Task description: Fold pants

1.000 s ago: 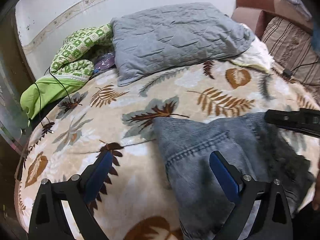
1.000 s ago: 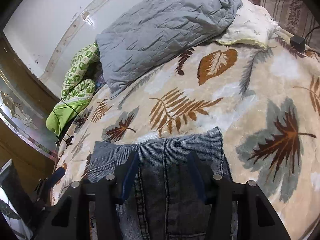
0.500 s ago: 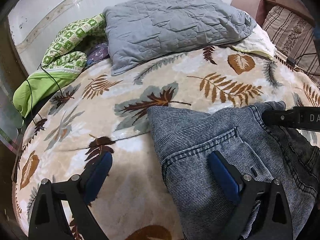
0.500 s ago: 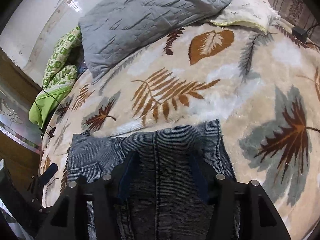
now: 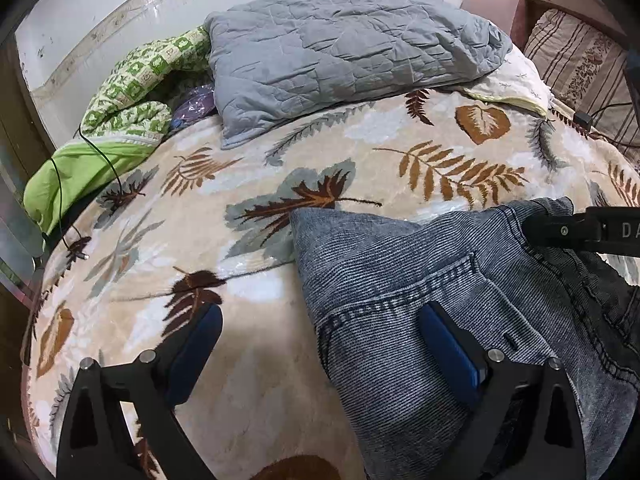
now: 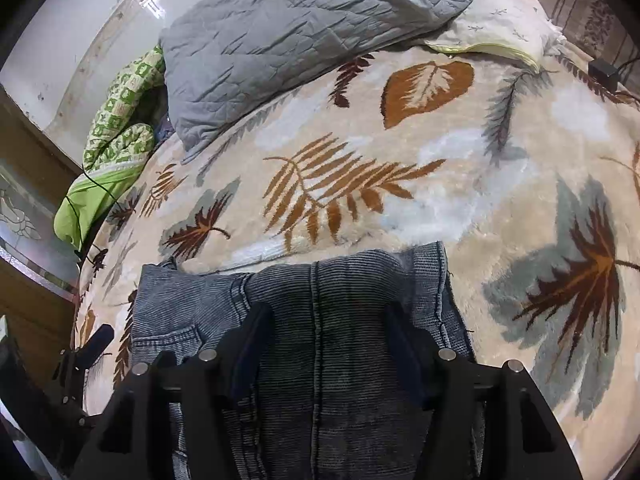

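Observation:
Grey-blue denim pants [image 5: 400, 280] lie folded on a leaf-patterned blanket [image 5: 280, 160]. My left gripper [image 5: 320, 348] is open over the pants' left edge: its right finger is above the denim near a back pocket, its left finger above the blanket. In the right wrist view the pants [image 6: 320, 288] lie under my right gripper [image 6: 328, 344], which is open with both fingers over the denim. The right gripper's finger also shows in the left wrist view [image 5: 580, 232] at the pants' far right.
A grey quilted pillow [image 5: 340, 40] lies at the head of the bed. A green patterned quilt [image 5: 132, 92] with a black cable is at the back left. A cream pillow [image 6: 500, 28] and a striped cushion [image 5: 580, 68] are at the back right.
Both grippers have moved forward and lower over the pants, which now look nearer and flatter on the blanket. Both stay open.

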Demonstrator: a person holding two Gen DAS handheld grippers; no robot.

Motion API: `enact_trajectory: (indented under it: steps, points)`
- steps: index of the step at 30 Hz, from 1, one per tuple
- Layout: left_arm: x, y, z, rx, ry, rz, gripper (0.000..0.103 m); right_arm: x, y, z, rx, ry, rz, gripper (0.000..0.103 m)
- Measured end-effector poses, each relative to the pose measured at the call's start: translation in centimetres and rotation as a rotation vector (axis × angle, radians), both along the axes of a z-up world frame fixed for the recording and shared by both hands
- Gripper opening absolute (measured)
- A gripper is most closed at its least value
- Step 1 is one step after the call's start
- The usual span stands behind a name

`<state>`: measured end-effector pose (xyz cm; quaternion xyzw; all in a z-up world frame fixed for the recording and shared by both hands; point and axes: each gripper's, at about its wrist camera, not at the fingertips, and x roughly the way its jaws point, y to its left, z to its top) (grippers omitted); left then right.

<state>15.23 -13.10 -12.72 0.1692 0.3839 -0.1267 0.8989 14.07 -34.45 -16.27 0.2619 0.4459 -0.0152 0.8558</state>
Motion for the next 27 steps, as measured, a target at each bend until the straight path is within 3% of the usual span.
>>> enact_trajectory:
  steps: [3, 8, 13, 16, 22, 27]
  points:
    - [0.4, 0.6, -0.6, -0.042, 0.024, 0.022, 0.103, 0.0, -0.2, -0.1, 0.007, -0.005, 0.005, 0.065]
    - [0.8, 2.3, -1.7, -0.198, 0.119, 0.095, 0.103, -0.3, -0.2, -0.1, 0.013, -0.022, 0.015, 0.065]
    - [-0.1, 3.1, -0.5, -0.236, 0.167, 0.080, 0.103, -1.7, -0.8, 0.6, 0.050, -0.059, 0.001, 0.065]
    - [-1.4, 4.1, 0.9, -0.231, 0.116, 0.079, 0.103, -3.5, -1.7, 1.7, 0.077, -0.118, 0.001, 0.065]
    - [-4.0, 5.9, 1.6, -0.210, 0.095, 0.103, 0.103, -7.8, -1.5, 3.2, -0.026, -0.161, 0.046, 0.065]
    - [-6.9, 5.2, 2.2, -0.137, 0.034, 0.034, 0.103, -10.9, -0.1, 3.5, -0.093, -0.197, 0.141, 0.065]
